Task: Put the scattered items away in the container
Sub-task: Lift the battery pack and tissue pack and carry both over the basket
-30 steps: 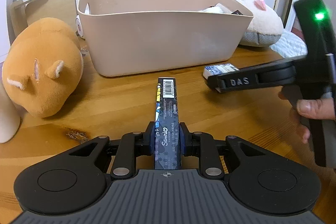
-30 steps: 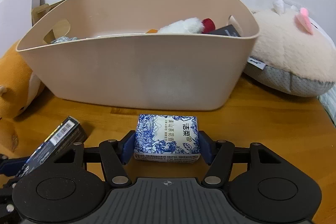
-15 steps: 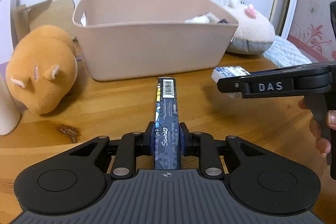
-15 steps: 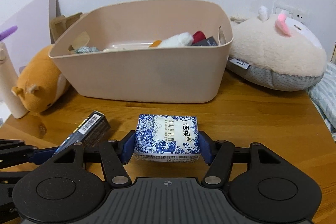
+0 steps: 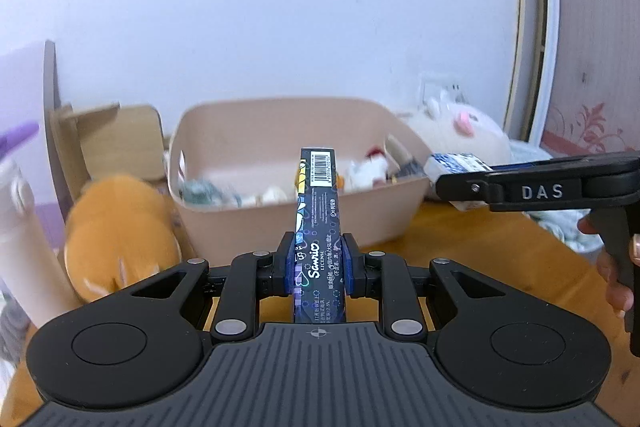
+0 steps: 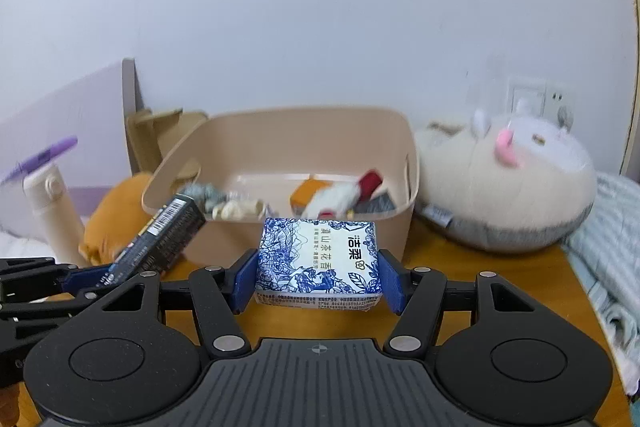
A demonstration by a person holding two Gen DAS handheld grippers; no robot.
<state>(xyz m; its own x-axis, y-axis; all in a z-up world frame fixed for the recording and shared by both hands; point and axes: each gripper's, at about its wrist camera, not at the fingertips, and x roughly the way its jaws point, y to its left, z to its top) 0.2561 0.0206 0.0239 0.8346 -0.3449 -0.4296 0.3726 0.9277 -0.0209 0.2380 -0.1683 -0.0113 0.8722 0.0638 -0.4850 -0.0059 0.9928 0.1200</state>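
My left gripper [image 5: 317, 269] is shut on a long dark box [image 5: 318, 227] with a barcode at its far end, held above the wooden table and pointing at the beige bin [image 5: 288, 211]. That box [image 6: 160, 243] also shows at the left of the right wrist view. My right gripper [image 6: 316, 279] is shut on a blue-and-white tissue pack [image 6: 318, 263], lifted in front of the bin [image 6: 396, 227]; the pack [image 5: 456, 165] appears at the right in the left wrist view. Inside the bin lie several small items, among them a white plush and something red.
An orange plush [image 5: 120, 231] lies left of the bin, a cream plush with a pink ear [image 6: 504, 187] to its right. A white handheld fan [image 6: 52, 203] with purple blades stands far left. Cardboard [image 5: 108, 143] leans behind; blue bedding [image 6: 608, 247] at the right table edge.
Both grippers have risen with their loads, and I now look down into the bin from above its rim. The bin appears smaller and lower in both views.
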